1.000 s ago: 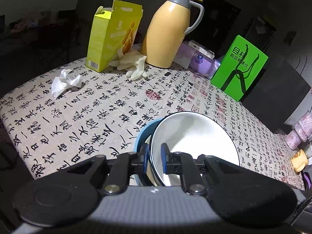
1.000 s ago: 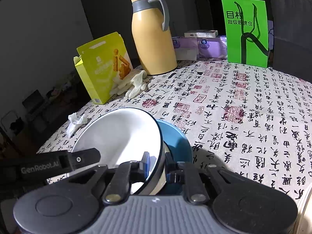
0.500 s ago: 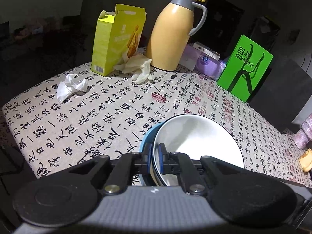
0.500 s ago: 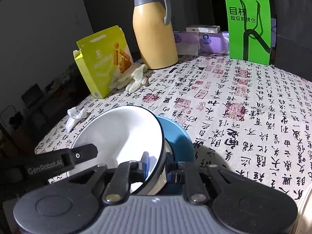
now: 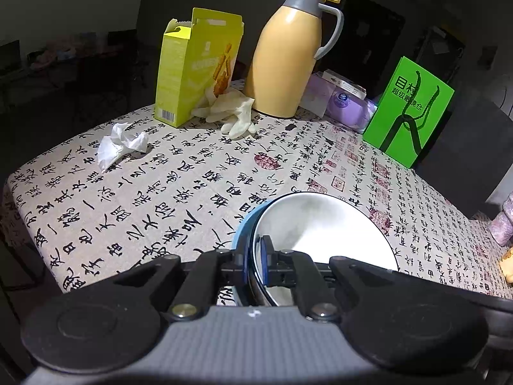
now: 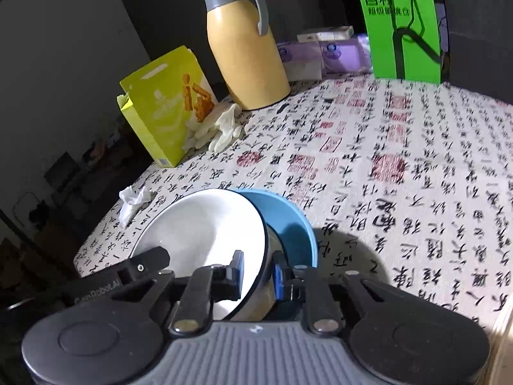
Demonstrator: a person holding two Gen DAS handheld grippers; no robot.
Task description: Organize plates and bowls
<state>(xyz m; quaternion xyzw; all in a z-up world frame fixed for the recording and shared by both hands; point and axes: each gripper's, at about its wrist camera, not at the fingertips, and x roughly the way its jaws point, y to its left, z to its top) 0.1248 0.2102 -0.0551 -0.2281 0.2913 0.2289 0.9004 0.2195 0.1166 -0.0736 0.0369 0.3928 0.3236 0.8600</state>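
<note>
Left gripper (image 5: 254,264) has just finished pinching down: a second ago its jaws had a sliver of slack around the bowl rims, now they're as tight as they go, clamped on the near edge where the white bowl (image 5: 323,227) sits nested in the blue bowl (image 5: 241,234) (looks like both rims are in the pinch, though the blue pads make it hard to be sure). Right gripper (image 6: 258,272) hasn't really changed, narrow jaws gripping the white bowl's wall from the other side, one pad inside, one outside, with the blue one (image 6: 288,224) just beyond. So both hands now have the stack, tilted and low over the near part of the table (image 5: 160,192), and neither hand has gone anywhere in the last second. My read: the nesting part is basically done and the firmer left grip means the pair is ready to be carried or set down as one, the risk being the inner bowl sliding if the two hands don't move together. Further out nothing's touched: crumpled tissue (image 5: 120,142) off to the left, then the gloves (image 5: 232,115) by the yellow box (image 5: 195,67), the thermos (image 5: 288,61) behind them, purple packs (image 5: 344,102) and the green bag (image 5: 410,112) at the far side.
</note>
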